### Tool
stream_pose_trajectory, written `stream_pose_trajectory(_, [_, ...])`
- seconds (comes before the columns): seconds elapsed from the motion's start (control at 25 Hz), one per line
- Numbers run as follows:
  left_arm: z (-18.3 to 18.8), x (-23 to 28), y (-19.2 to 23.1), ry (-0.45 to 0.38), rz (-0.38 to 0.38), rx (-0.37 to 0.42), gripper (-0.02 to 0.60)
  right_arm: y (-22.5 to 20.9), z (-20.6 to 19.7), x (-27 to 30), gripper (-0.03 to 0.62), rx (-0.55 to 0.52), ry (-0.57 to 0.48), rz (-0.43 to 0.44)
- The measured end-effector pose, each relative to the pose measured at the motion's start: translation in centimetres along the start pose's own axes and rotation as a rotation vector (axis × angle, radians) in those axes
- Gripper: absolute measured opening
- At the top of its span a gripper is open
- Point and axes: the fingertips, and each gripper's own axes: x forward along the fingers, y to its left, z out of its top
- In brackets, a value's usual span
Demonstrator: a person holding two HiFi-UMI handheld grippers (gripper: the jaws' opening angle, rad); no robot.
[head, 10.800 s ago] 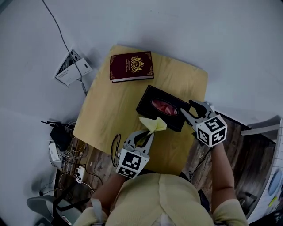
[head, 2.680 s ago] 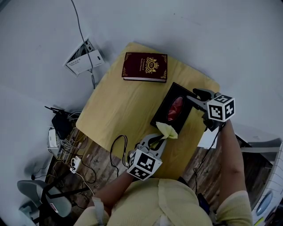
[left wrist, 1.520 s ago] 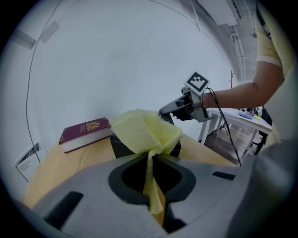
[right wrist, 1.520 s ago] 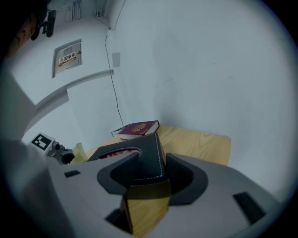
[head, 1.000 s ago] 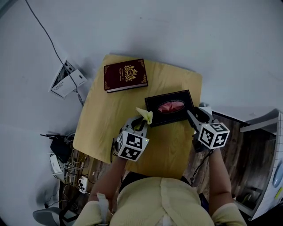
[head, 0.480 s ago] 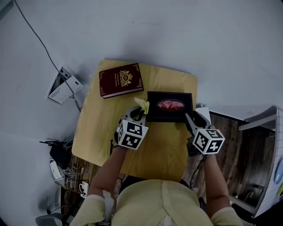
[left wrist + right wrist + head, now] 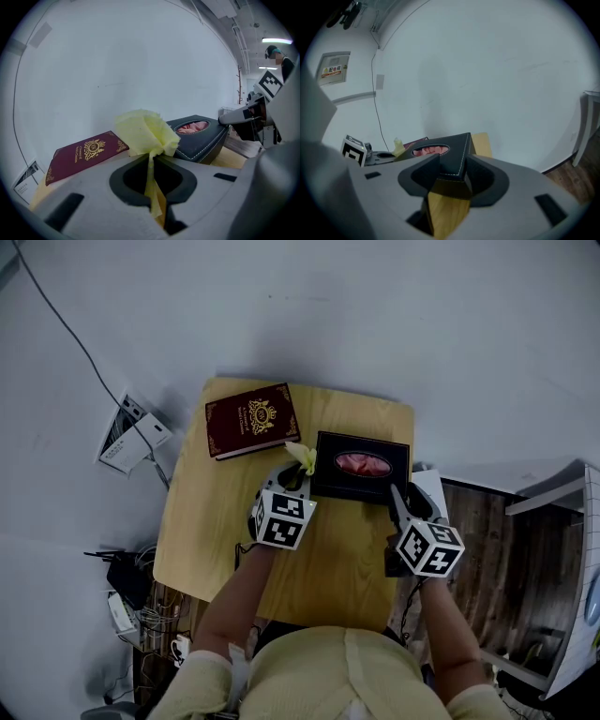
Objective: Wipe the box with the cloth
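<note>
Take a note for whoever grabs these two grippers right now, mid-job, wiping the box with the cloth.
Left gripper: shut on the yellow cloth, which bunches above its jaws beside the box's left end. Whether it touches the box is unclear.
Right gripper: clamped on the box's near right corner, steadying it.
The box sits on the wooden table, with the red book to its left.
Done: both grips are set. Which faces have been wiped cannot be seen.
Left: probably rub the cloth over the top and sides, keeping the right grip on.
</note>
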Motion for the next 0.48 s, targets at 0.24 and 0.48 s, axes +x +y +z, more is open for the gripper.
stream_pose_trajectory(0.24, [0.1,0.6,1.0,0.001,0.007,-0.016,0.029,0.5,0.0,0.4,0.192,0.011,0.005,-0.007])
stream_pose_trajectory(0.48, [0.3,0.4,1.2,-0.007,0.024,-0.016,0.031,0.7,0.2,0.1,0.192,0.005,-0.021,-0.005])
